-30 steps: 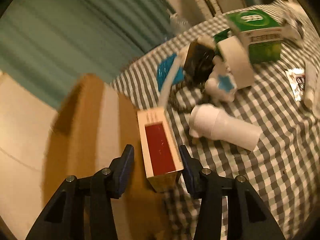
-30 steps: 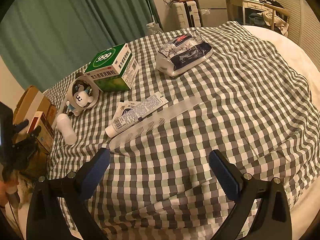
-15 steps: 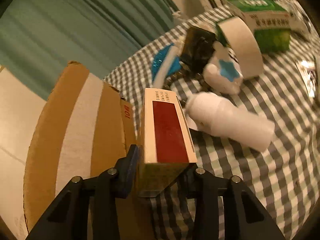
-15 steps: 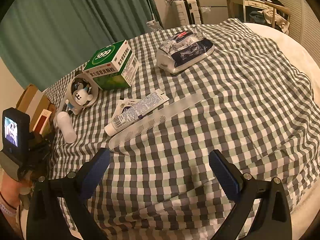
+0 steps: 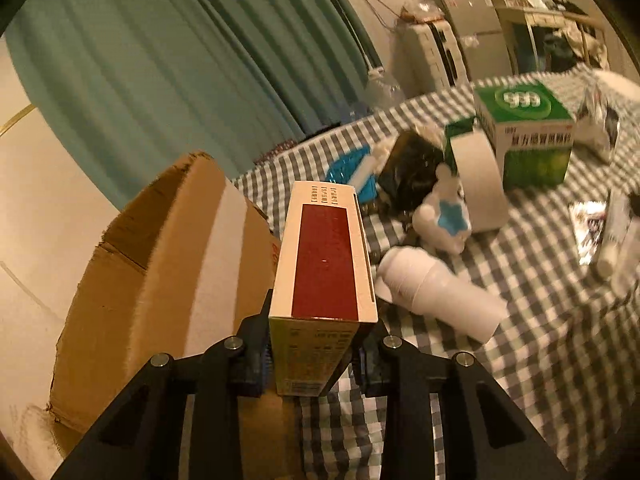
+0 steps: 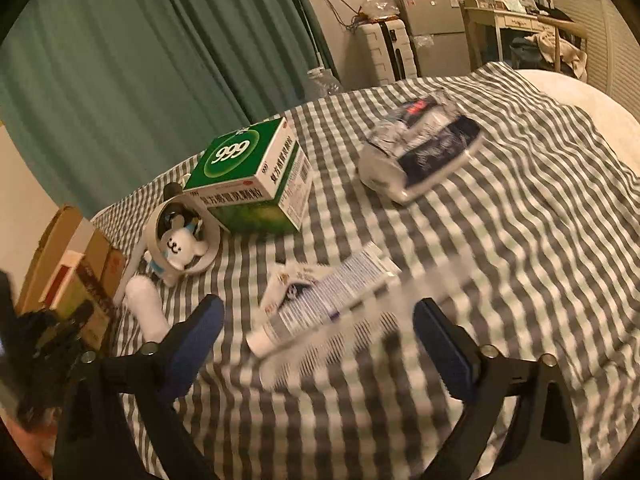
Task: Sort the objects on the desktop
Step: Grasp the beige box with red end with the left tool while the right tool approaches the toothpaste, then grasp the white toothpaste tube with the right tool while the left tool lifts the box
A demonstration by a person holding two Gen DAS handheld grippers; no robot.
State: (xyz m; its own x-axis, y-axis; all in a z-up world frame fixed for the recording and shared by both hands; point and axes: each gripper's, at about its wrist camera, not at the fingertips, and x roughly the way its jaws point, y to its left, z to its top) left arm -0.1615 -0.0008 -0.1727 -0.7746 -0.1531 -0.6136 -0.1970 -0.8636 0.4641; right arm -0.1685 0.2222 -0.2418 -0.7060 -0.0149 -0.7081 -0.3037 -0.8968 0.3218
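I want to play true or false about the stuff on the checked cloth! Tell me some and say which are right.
1. The left tool grips a box with a dark red panel. True.
2. The right tool holds the toothpaste tube. False: nothing is between its pads, and its jaws are closing.
3. The green 999 box lies beside the tape roll. True.
4. The toy bear sits on the green box. False: it sits in the tape roll.

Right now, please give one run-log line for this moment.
left claw: closing on red-panel box | right claw: closing, empty, above tube | cardboard box: beside
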